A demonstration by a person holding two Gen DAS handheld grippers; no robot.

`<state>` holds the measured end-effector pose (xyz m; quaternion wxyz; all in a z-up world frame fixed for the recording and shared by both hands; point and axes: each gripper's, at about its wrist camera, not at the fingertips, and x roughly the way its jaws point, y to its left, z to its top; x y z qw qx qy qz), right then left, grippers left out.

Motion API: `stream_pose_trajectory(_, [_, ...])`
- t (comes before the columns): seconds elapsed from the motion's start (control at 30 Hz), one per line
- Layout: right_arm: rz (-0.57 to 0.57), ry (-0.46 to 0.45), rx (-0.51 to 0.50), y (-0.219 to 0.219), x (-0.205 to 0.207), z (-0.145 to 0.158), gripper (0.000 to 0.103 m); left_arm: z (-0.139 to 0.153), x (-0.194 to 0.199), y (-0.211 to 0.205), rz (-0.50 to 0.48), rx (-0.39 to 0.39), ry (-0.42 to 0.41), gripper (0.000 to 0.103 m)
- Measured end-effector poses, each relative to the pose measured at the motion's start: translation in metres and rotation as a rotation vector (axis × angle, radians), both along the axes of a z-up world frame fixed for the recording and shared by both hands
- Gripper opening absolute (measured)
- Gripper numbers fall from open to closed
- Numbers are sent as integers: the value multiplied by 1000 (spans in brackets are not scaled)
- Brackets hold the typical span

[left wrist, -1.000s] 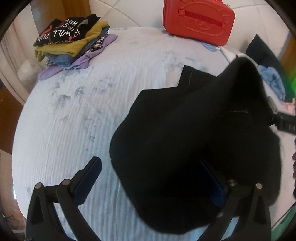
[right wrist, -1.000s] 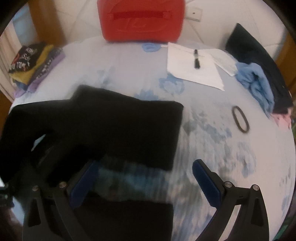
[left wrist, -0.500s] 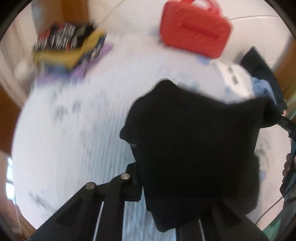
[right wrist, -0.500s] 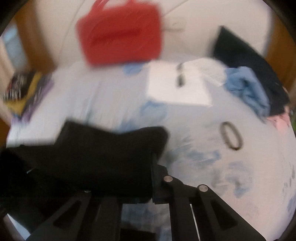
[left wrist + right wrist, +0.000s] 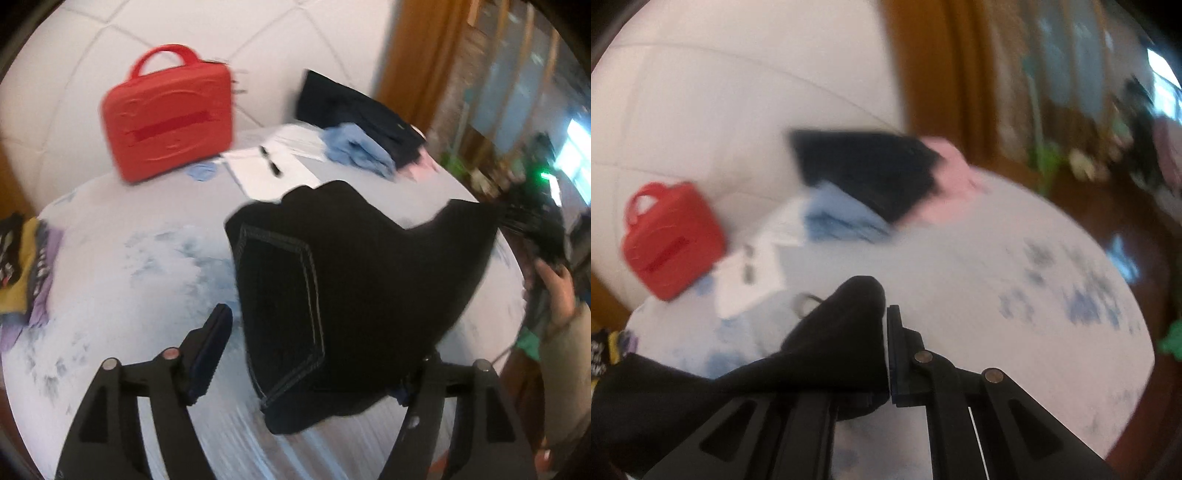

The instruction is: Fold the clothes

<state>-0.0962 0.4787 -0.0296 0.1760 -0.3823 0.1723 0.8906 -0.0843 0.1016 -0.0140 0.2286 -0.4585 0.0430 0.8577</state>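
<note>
A black garment [image 5: 369, 277] with a stitched pocket hangs stretched above the pale blue-printed bed [image 5: 129, 277]. Its near edge drapes over the right finger of my left gripper [image 5: 310, 354], whose jaws are opening. The left finger [image 5: 210, 347] stands clear of the cloth and the right finger is mostly hidden behind it. The garment's far corner runs to my right gripper [image 5: 535, 229], blurred at the right edge above a hand [image 5: 554, 291]. In the right wrist view my right gripper [image 5: 884, 325] is shut on a bunched corner of the black garment [image 5: 831, 350].
A red case [image 5: 170, 114] stands at the head of the bed, with paper and a pen [image 5: 269, 170] beside it. Blue cloth [image 5: 354, 147], a dark folded piece [image 5: 351, 107] and a pink piece [image 5: 945, 184] lie at the back right. Folded clothes [image 5: 22, 266] are stacked at the left edge.
Both grippers closed on the black garment, lifted it off the bed and swung right. The left jaws have since parted again; the right stays closed on the cloth.
</note>
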Motion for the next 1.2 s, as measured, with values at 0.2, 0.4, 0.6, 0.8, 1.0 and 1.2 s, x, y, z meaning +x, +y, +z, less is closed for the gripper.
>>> stream_pose_trajectory(0.2, [-115,-105,-69,48,9,-50,5,-24,5,-22,-8,-45,-71,72])
stream_pose_trajectory(0.4, [-173,-101,-87,70,20,-49,6,-66,-7,-64,124,-50,-94,72])
stream_pose_trajectory(0.6, [-126,-134,-83,61,16,-57,6,-117,-11,-61,156,5,-155,72])
stream_pose_trajectory(0.8, [-98,-160,-91,61,16,-68,12,-147,-25,-51,188,73,-213,44])
stream_pose_trajectory(1.0, [-68,-137,-79,57,19,-66,13,-107,-23,-78,263,118,-122,10])
stream_pose_trajectory(1.2, [-35,119,-13,47,36,6,13,-18,-20,-114,362,77,155,0])
